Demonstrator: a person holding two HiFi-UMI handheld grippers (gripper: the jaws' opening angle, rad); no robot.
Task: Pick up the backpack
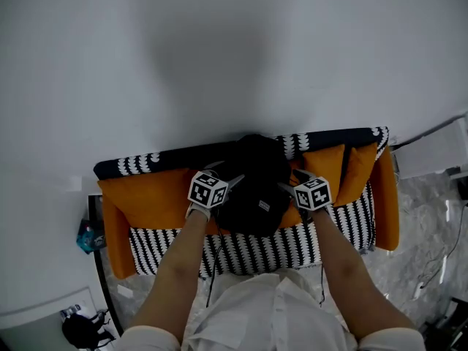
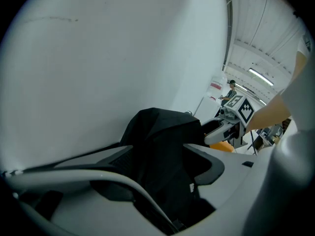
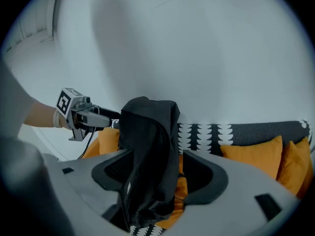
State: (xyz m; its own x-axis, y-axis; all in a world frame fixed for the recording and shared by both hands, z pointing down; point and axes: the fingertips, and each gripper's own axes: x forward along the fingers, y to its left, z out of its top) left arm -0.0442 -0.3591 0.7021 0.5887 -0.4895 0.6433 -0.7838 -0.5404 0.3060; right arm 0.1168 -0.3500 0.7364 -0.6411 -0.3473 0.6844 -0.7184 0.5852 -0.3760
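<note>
— Two arms (image 1: 183, 269) and a white shirt (image 1: 270, 313) are showing closest to us, down at 6 o'clock. What are the arms doing?

— They are reaching out to 12 o'clock, over a sofa (image 1: 248, 253) with black and white stripes. Each hand is holding a gripper.

— Where is the backpack (image 1: 252, 185) sitting?

— It is sitting in the middle of the sofa, up against the back. It is black, and it is standing up with its top flopping over a bit.

— What is sitting next to it?

— Orange cushions (image 1: 146, 196) are leaning on the sofa back at its 9 o'clock and at its 3 o'clock.

— What is the left gripper (image 2: 167, 161) doing?

— It is pointing at the backpack from 9 o'clock. Its jaws are standing wide apart, and the backpack is sitting between them. They are not squeezing it.

— And the right gripper (image 3: 160, 173)?

— It is pointing in from the backpack's 3 o'clock. Its jaws are gaping wide too, with the backpack between them. A bit of orange is peeking through beside one jaw, so it is not pinching.

— Is the backpack lifting up?

— No, it is resting on the sofa.

— What is showing behind?

— A plain pale wall (image 1: 219, 50) is filling everything at 12 o'clock.
</note>
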